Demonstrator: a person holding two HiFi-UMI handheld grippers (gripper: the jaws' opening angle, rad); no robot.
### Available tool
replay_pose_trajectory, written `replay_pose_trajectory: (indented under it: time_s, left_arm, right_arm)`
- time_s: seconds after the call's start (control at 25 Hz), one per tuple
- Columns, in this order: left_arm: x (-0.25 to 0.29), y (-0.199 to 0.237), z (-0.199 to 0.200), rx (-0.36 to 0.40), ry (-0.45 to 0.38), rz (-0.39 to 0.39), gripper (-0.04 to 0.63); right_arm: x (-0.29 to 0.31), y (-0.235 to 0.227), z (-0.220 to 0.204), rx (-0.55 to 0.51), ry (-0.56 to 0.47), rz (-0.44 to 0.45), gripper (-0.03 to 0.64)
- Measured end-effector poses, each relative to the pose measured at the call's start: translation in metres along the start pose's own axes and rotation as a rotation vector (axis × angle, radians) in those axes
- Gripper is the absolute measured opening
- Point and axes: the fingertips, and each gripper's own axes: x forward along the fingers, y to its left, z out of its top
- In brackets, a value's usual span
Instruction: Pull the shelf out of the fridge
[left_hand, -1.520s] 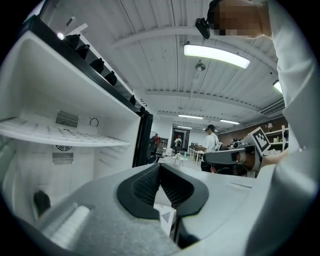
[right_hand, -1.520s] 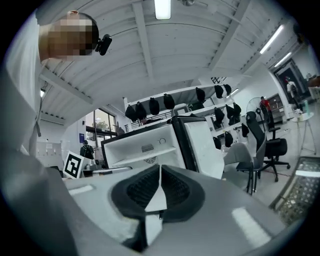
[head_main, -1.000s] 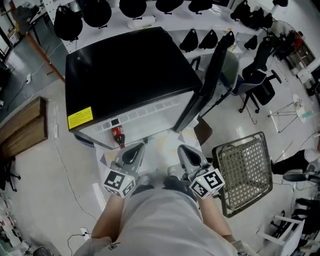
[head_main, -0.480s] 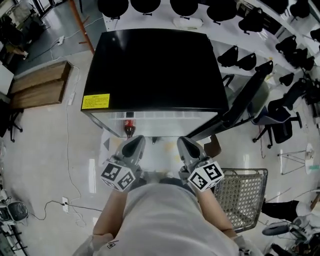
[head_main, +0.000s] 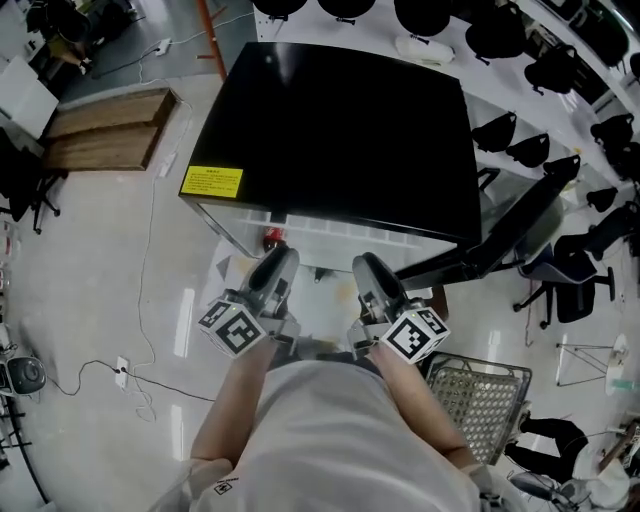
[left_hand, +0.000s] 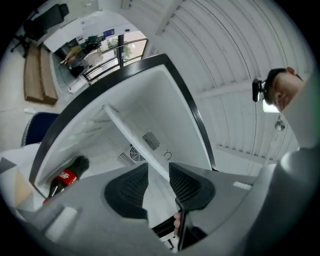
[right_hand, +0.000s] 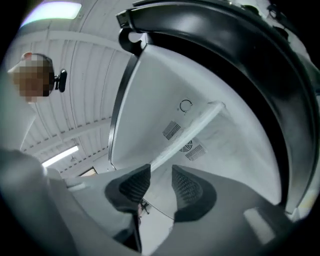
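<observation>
The black fridge (head_main: 340, 130) stands open, its door (head_main: 510, 240) swung out to the right. Inside, a white-edged shelf (left_hand: 131, 137) crosses the white interior. Its front edge runs down between the jaws of my left gripper (left_hand: 159, 172), which are opening, with a gap beside the pads. In the right gripper view the same shelf (right_hand: 192, 131) slants down between the jaws of my right gripper (right_hand: 161, 175), also opening. From the head view, the left gripper (head_main: 280, 262) and right gripper (head_main: 364, 268) reach side by side into the opening.
A cola bottle (left_hand: 65, 177) lies at the fridge's lower left, its red cap (head_main: 272, 238) showing from above. A wire basket (head_main: 480, 395) stands on the floor at the right. Wooden boards (head_main: 105, 130) lie at the far left, and office chairs (head_main: 570, 270) stand behind the door.
The head view has swung, so the fridge now sits more centred. Both grippers have edged forward, closer under the fridge's top front edge.
</observation>
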Motion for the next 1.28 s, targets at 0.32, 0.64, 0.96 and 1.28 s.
replay_pose_trajectory:
  time_s: [0.32, 0.64, 0.96, 1.28]
  left_arm:
    - [0.015, 0.025, 0.017, -0.183, -0.067, 0.008, 0.184]
    - [0.039, 0.045, 0.022, -0.208, -0.044, 0.011, 0.188]
    - [0.061, 0.042, 0.027, -0.336, -0.069, -0.018, 0.123]
    - [0.067, 0.048, 0.027, -0.370, -0.090, -0.020, 0.066]
  right_arm:
    - [0.028, -0.006, 0.005, 0.230, -0.090, 0.016, 0.146]
    - [0.047, -0.019, 0.015, 0.401, -0.161, -0.006, 0.146]
    - [0.055, -0.035, 0.024, 0.525, -0.260, -0.037, 0.121]
    - [0.060, -0.037, 0.032, 0.504, -0.281, -0.022, 0.073]
